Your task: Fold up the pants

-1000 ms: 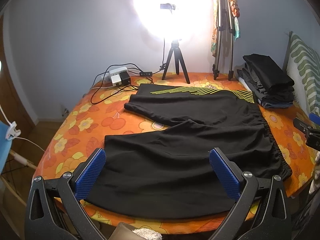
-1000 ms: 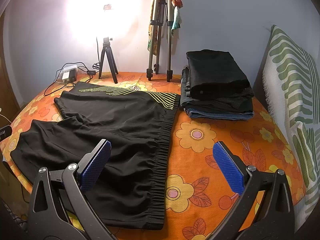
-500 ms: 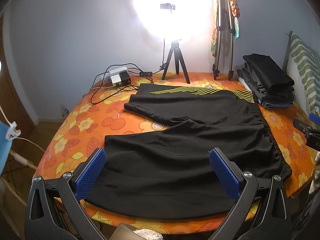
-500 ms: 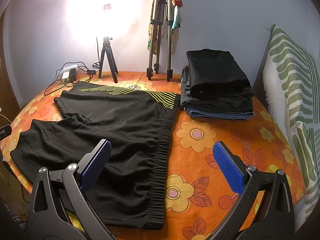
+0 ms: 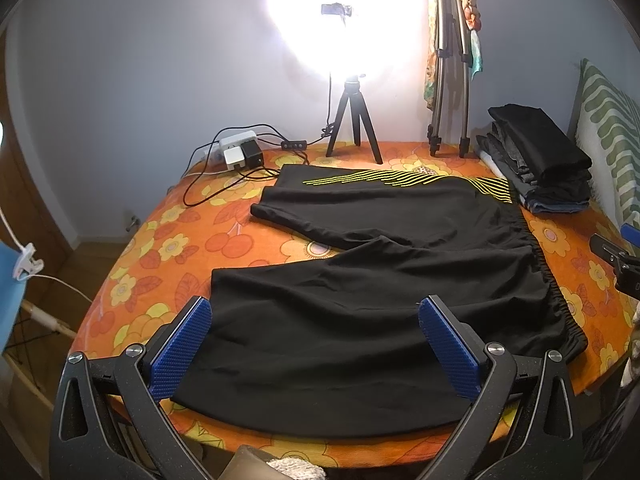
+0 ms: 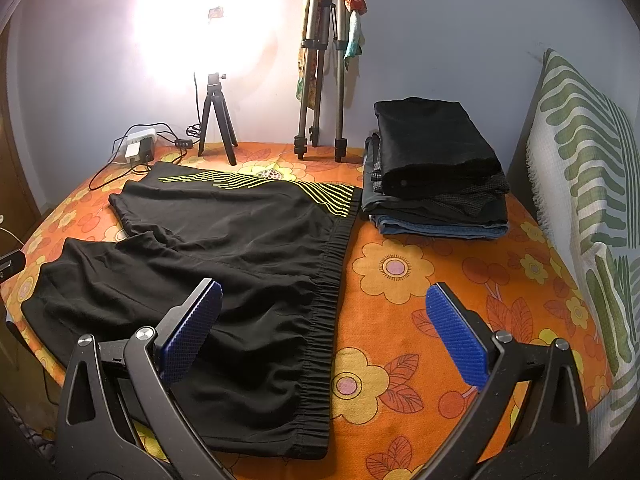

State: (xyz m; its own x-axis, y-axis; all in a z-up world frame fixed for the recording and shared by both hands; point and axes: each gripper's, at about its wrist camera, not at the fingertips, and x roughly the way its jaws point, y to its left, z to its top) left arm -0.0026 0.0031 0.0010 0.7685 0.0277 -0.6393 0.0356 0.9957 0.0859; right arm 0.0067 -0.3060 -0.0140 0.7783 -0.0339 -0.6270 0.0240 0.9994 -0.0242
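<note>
Two grippers above near table edge, both with fingers spread wide, grasping nothing. Left gripper [image 5: 314,344] over near leg of black shorts [image 5: 400,264]; right gripper [image 6: 324,332] over waistband side. Shorts lie flat, unfolded, on orange floral tablecloth [image 6: 440,280]. Stack of folded clothes [image 6: 436,172] just beside waistband, far right. Lamp tripod [image 5: 354,120] at far edge.
</note>
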